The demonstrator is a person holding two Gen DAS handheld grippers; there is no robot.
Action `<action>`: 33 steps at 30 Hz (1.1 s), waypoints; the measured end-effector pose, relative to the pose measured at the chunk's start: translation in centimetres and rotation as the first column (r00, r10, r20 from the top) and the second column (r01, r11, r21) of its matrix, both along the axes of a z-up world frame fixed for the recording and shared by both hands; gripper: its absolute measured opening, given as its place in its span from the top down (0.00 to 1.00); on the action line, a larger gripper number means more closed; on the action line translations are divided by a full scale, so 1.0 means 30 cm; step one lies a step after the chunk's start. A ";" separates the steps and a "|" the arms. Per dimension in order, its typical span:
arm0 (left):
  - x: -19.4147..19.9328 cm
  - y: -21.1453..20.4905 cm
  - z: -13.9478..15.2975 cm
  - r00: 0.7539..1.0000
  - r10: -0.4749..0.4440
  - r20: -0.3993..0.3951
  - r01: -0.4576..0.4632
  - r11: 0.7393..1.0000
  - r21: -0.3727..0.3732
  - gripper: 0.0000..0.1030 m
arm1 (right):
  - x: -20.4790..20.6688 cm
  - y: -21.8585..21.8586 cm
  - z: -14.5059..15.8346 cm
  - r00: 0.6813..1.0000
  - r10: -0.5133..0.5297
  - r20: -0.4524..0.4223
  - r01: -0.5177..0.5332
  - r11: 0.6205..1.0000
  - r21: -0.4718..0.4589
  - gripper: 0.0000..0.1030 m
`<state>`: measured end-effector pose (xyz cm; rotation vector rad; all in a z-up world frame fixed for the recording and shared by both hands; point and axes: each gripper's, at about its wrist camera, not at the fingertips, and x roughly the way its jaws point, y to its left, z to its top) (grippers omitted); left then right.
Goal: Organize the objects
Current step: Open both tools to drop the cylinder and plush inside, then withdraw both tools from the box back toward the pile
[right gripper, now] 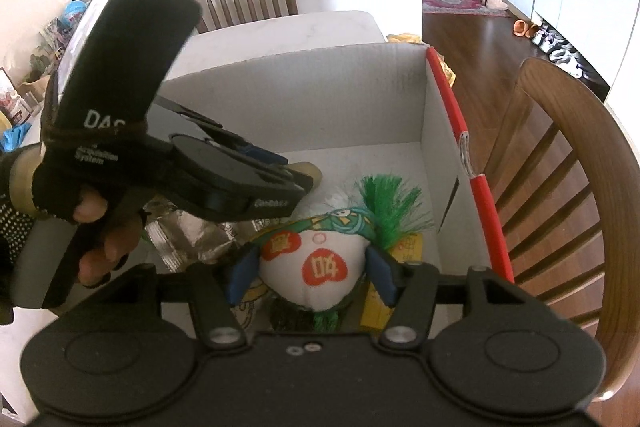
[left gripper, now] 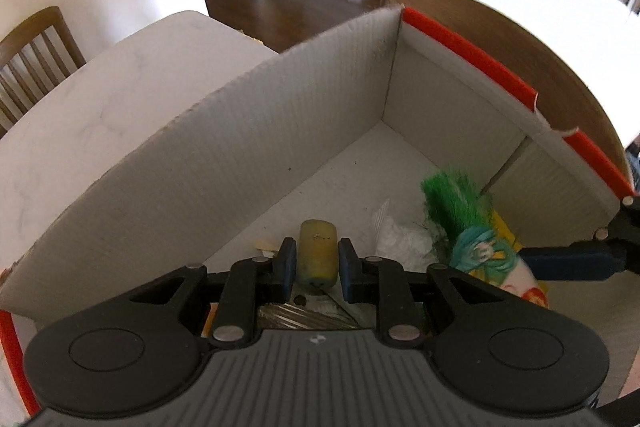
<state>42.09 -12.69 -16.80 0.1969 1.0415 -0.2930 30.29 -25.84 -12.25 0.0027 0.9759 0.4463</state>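
Two handheld grippers work over a white cardboard box (left gripper: 280, 131) on a table. The left gripper (left gripper: 317, 269) is clamped on a yellowish cylinder (left gripper: 317, 255), held low inside the box. The right gripper (right gripper: 312, 273) has its blue pads (right gripper: 240, 273) spread either side of a stuffed toy with green hair (right gripper: 316, 267), which lies among other clutter on the box floor.

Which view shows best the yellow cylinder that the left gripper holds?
The left wrist view: the yellow cylinder stands unhidden between the left gripper pads. The right wrist view shows only its tip.
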 end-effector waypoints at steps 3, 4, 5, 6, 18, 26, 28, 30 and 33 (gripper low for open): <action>-0.029 0.024 0.027 1.000 0.003 0.026 -0.003 1.000 -0.022 0.79 | -0.010 0.002 0.010 1.000 0.002 0.011 -0.002 1.000 0.001 0.43; -0.040 0.030 0.037 0.999 0.006 0.035 -0.005 1.000 -0.024 0.79 | -0.014 0.003 0.013 1.000 0.004 0.013 -0.004 1.000 0.003 0.43; -0.052 0.035 0.047 0.999 0.013 0.048 -0.012 1.000 -0.024 0.79 | -0.016 0.005 0.015 1.000 0.005 0.015 -0.005 1.000 0.003 0.42; -0.063 0.039 0.054 0.998 0.020 0.057 -0.019 1.000 -0.025 0.79 | -0.021 0.006 0.019 1.000 0.006 0.019 -0.006 1.000 0.003 0.42; -0.199 0.117 0.162 0.986 0.050 0.159 -0.037 0.996 -0.081 0.45 | -0.073 0.012 0.109 0.996 0.026 0.091 -0.029 0.999 0.037 0.39; -0.280 0.181 0.269 0.970 0.092 0.224 -0.064 0.989 -0.131 0.44 | -0.123 0.026 0.191 0.990 0.028 0.136 -0.039 0.996 0.077 0.38; -0.304 0.206 0.293 0.965 0.106 0.239 -0.073 0.987 -0.143 0.44 | -0.132 0.038 0.215 0.987 0.028 0.160 -0.041 0.996 0.078 0.34; -0.331 0.230 0.320 0.959 0.125 0.253 -0.089 0.985 -0.150 0.42 | -0.149 0.044 0.232 0.985 0.023 0.172 -0.039 0.995 0.092 0.33; -0.374 0.264 0.346 0.949 0.143 0.281 -0.100 0.982 -0.162 0.41 | -0.156 0.057 0.247 0.984 0.015 0.180 -0.034 0.994 0.101 0.32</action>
